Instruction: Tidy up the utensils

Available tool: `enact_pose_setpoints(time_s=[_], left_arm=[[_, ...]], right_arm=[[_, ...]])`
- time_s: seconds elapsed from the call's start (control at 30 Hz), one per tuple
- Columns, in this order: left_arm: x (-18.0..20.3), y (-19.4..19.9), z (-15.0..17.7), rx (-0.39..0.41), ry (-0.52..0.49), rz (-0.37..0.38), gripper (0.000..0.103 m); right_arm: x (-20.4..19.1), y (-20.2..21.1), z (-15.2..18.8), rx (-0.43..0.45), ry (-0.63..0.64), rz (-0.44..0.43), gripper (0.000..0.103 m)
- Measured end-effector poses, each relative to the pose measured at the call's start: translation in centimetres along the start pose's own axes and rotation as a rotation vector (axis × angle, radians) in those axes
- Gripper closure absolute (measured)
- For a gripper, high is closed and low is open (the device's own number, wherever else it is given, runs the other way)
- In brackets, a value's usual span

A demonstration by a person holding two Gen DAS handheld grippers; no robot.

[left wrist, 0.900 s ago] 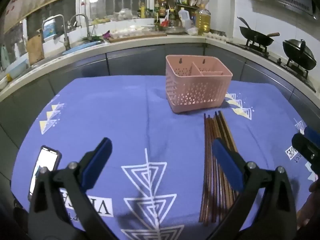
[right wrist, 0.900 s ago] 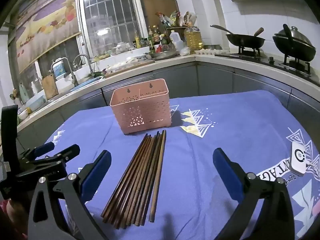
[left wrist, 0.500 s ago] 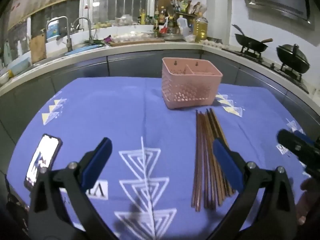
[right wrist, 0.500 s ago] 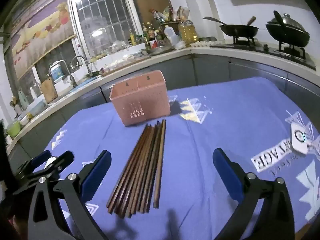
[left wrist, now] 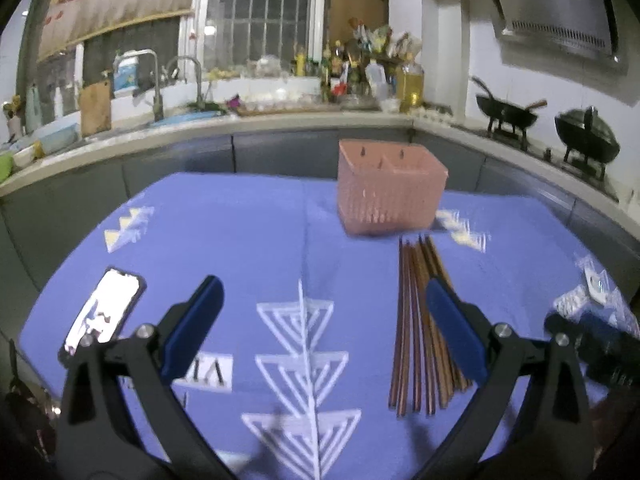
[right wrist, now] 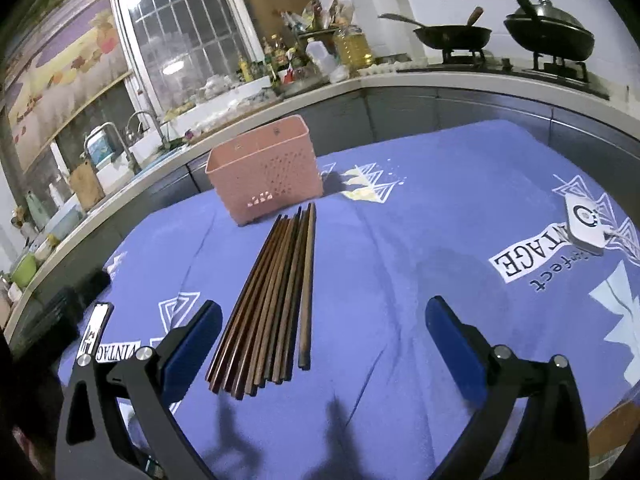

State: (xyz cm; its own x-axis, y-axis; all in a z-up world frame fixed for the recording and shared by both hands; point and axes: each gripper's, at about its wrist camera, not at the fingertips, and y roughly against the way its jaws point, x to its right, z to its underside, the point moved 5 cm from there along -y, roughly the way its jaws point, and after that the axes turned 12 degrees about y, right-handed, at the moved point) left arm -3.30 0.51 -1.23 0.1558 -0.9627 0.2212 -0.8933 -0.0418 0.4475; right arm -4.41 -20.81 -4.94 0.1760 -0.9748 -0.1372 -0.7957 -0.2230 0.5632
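A pink perforated utensil basket (left wrist: 390,194) (right wrist: 266,172) with two compartments stands upright on the blue patterned tablecloth (left wrist: 248,248). Several brown wooden chopsticks (left wrist: 416,320) (right wrist: 272,300) lie side by side in front of it, pointing toward it. My left gripper (left wrist: 320,320) hovers open above the cloth, left of the chopsticks, its right pad overlapping them in the picture. My right gripper (right wrist: 322,334) hangs open over the chopsticks' near ends, with nothing between its fingers. Part of the right gripper (left wrist: 592,344) shows at the left wrist view's right edge.
A smartphone (left wrist: 104,314) (right wrist: 94,328) lies at the cloth's near left. A small white device (right wrist: 584,226) sits at the right. A counter with a sink (left wrist: 176,116), bottles and two woks (right wrist: 548,34) wraps around behind the table.
Both grippers have drawn back and risen, so the basket and chopsticks look farther off. The right wrist view has swung left, bringing the phone into sight. Both stay open.
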Motion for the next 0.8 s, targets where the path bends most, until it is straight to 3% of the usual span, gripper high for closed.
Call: enact_pose_setpoints(time_s=[0.07,0.13,0.2,0.3,0.43,0.6,0.8], left_arm=[[0.3,-0.1,-1.7,0.048,-0.002,-0.024,0.006],[0.6,-0.2,-3.2,0.09,-0.014,-0.029,0.006],[0.8,-0.1,-4.5,0.133,-0.019,-0.05,0.006],[1.2,0.2,-6.5,0.185,-0.017,-0.059,0.006],[2.0,0.7,-8.9,0.24,-0.027,-0.053,0.006],[2.2,1.1,-10.1,0.243,0.007,-0.033,0.006],[2.2,0.8,-9.8,0.232,0.004,-0.034,0.006]], right_arm=[[-0.4,0.1,-0.1,0.009,0.018,-0.022,0.003],[-1.3,0.1,-0.1,0.006,0.044,-0.098,0.003],[-1.9,0.1,-0.2,0.001,0.082,-0.096,0.003],[-1.6,1.4,-2.1,0.088,0.104,-0.05,0.003],[-1.1,3.7,-7.1,0.262,0.143,0.008,0.003],[-1.5,5.4,-11.1,0.4,0.18,0.025,0.003],[-1.7,4.5,-11.8,0.398,0.187,0.015,0.003]])
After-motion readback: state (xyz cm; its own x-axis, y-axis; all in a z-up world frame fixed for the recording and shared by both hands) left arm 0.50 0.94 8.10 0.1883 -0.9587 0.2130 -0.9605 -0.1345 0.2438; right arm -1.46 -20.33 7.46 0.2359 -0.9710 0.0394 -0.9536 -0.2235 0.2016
